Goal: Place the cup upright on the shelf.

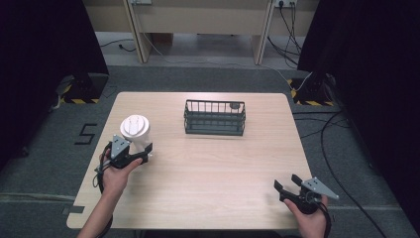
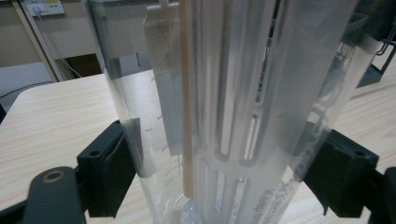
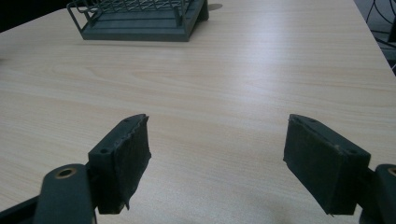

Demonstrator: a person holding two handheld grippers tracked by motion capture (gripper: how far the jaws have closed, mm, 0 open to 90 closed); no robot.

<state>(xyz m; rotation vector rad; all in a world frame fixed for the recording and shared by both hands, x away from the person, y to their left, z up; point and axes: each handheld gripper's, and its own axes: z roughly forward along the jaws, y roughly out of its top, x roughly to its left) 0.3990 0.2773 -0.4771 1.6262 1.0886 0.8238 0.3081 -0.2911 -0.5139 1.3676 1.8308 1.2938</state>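
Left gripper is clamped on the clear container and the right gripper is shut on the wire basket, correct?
Not quite. The left gripper does clamp the clear container, but the right gripper is open over bare table, well short of the wire basket, as the right gripper view shows.

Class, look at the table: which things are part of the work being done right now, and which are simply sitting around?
In the job:
clear jug with the white lid
left gripper, jaws on either side of the jug

Lying about:
dark wire basket, standing apart on the table
right gripper, open above bare wood
cables on the floor
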